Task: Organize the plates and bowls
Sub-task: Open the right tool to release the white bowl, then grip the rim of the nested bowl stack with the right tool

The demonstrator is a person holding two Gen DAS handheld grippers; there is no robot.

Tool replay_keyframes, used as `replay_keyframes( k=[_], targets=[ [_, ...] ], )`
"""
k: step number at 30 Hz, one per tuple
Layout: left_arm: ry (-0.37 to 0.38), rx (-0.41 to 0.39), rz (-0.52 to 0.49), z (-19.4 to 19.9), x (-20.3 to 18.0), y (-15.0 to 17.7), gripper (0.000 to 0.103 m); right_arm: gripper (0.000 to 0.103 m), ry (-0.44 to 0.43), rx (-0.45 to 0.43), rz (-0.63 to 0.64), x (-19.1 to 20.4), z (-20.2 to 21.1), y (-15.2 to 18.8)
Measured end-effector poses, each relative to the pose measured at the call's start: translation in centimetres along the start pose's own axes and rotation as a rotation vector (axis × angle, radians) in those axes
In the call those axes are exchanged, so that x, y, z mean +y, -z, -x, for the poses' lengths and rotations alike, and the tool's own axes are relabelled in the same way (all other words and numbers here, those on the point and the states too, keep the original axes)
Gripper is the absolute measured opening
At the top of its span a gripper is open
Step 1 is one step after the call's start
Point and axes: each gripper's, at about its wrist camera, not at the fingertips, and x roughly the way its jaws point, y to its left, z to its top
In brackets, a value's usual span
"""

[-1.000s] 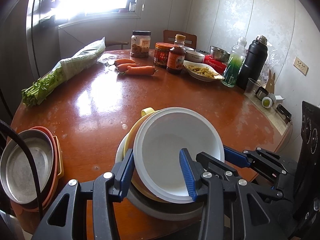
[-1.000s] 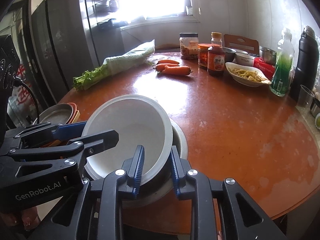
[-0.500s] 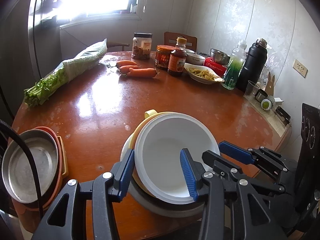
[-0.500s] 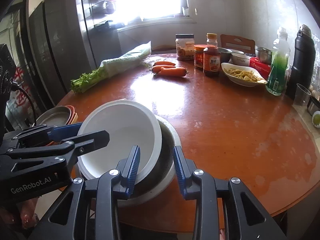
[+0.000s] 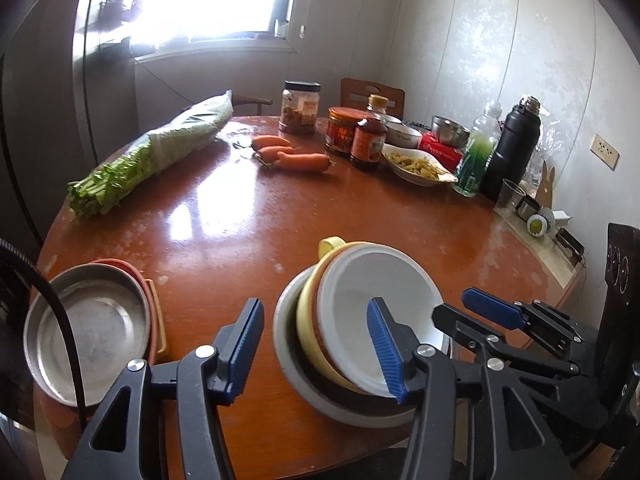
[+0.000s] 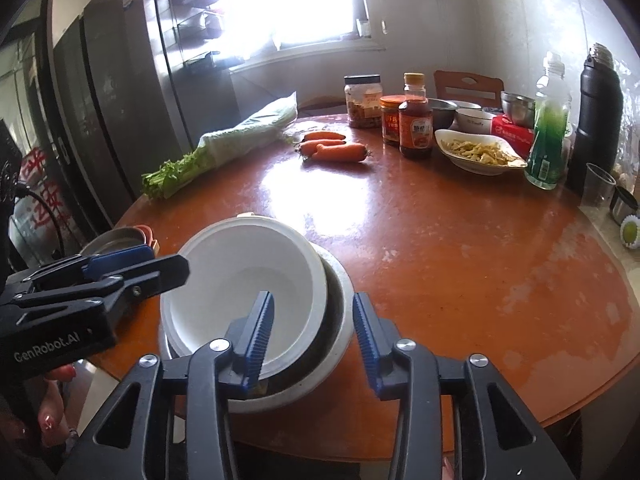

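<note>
A white bowl sits nested in a yellow bowl, itself inside a grey bowl, near the front edge of the round table. My left gripper straddles the stack's near rim; its jaws are opening, one finger inside the white bowl, the other clear on the left. My right gripper straddles the right rim of the white bowl and grey bowl; its jaws are opening too, pads off the rims. A metal plate lies on orange plates at the left.
Along the table's far side lie bagged celery and carrots. Behind them stand jars, a sauce bottle, a dish of food, a green bottle, a black flask. A dark fridge stands left.
Both grippers have let go of the white bowl's rim and widened their jaws. The bowl has dropped from its tilt into the stack. The left gripper has drawn back and up a little.
</note>
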Motion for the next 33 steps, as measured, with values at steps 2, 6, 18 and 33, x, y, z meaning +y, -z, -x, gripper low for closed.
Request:
replay_keyframes(
  k=[2, 6, 18, 33],
  targets=[
    [-0.006, -0.004, 0.006, 0.3, 0.3, 0.0, 0.056, 0.045, -0.003, -0.002, -0.007, -0.1, 0.2, 0.0],
    [-0.004, 0.001, 0.021, 0.5, 0.9, 0.2, 0.060, 0.050, -0.012, -0.002, -0.030, -0.5, 0.5, 0.0],
    [0.029, 0.095, 0.067, -2.0, 1.8, 1.7, 0.071, 0.057, -0.034, 0.044, -0.057, -0.7, -0.6, 0.6],
    [0.018, 0.140, 0.072, -4.7, 1.4, 1.7, 0.072, 0.060, -0.057, 0.102, -0.087, -1.6, -3.0, 1.0]
  ],
)
